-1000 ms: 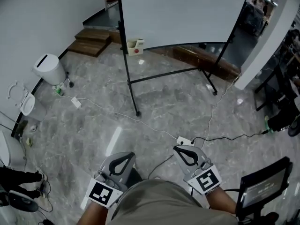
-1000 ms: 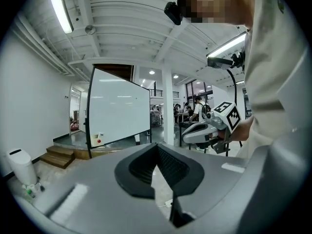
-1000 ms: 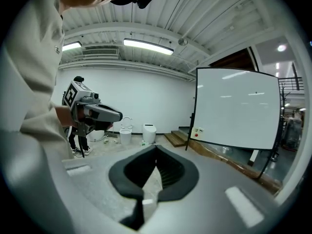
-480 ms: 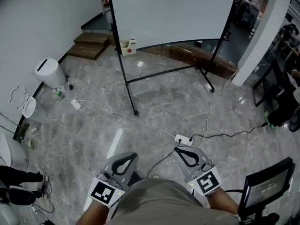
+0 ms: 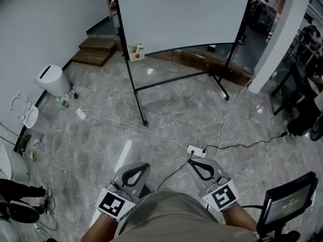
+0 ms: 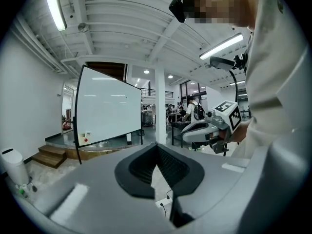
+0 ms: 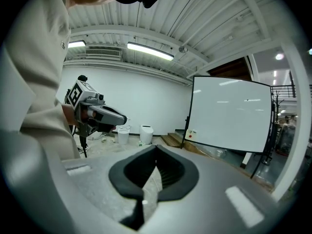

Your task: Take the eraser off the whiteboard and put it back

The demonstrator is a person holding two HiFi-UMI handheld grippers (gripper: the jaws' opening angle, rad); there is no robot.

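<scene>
Fingers [image 6: 139, 168] of both the left gripper [image 5: 138, 168] and the right gripper [image 5: 195, 162] were shut together, empty, well apart from the whiteboard [image 5: 181, 14], whose lower left corner carried the eraser [image 5: 135, 52].

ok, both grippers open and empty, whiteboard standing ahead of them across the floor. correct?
Not open. The left gripper and right gripper are both shut, jaws together with nothing between them, as the left and right gripper views show. The rest holds: both empty, whiteboard standing ahead across the floor.
</scene>
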